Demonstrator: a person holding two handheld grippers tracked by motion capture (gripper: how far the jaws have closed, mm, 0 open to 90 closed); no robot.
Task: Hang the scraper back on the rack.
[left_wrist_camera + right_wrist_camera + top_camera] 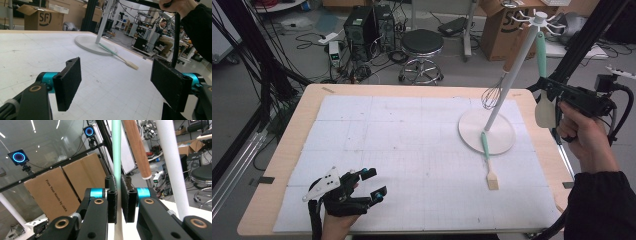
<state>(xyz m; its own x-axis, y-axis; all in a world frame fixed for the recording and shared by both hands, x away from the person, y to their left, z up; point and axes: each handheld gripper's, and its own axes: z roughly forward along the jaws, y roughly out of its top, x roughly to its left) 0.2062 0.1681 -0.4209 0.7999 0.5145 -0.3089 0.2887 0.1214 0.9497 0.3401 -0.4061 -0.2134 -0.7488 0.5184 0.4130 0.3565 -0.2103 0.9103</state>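
Right gripper (548,90) clamped on hanging spatula (542,75), pads on its green handle just above the pale blade, beside the rack pole (512,80). Likely light; smooth handle may slip or swing, so grip near the blade suits. Left gripper (373,184) wide open, empty, low over mat (387,140)

Tongs (116,83) agape over mat (30,50); brush (117,55) beyond.

The mint-green handle of the spatula (541,55) ends in a cream blade. The stand (488,131) is white. The whisk (491,95) is silvery wire on a brown wooden handle. A second mint-and-cream brush (488,162) lies on the white gridded mat (402,150) over a pale wood tabletop (277,155).
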